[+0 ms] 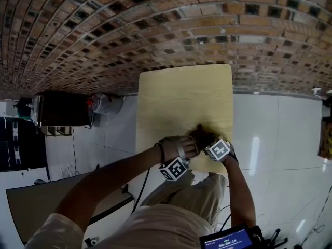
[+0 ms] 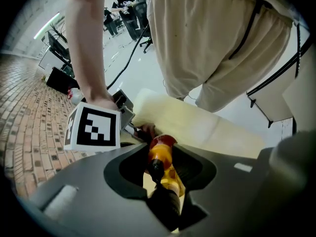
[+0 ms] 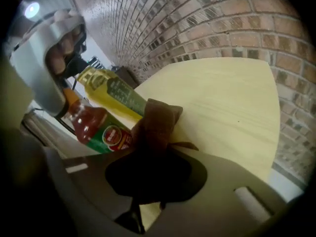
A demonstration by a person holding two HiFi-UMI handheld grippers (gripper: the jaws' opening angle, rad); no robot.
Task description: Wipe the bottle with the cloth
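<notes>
A bottle of red liquid (image 3: 96, 127) with a green label and an orange neck is tilted over the pale yellow table (image 1: 181, 97). My left gripper (image 2: 159, 184) is shut on its neck, and its dark cap (image 2: 157, 166) shows between the jaws. My right gripper (image 3: 148, 181) is shut on a bunched brown cloth (image 3: 157, 125), which rests against the bottle's label side. In the head view both grippers sit close together at the table's near edge, with the cloth (image 1: 201, 134) just beyond them. The bottle itself is hidden there.
A yellow bottle with a dark green label (image 3: 111, 92) sits just behind the red one. Brick paving (image 1: 155, 25) lies beyond the table and white tiles (image 1: 275, 139) to its right. A dark cabinet (image 1: 62, 110) and a clear jug (image 1: 106, 104) stand to the left.
</notes>
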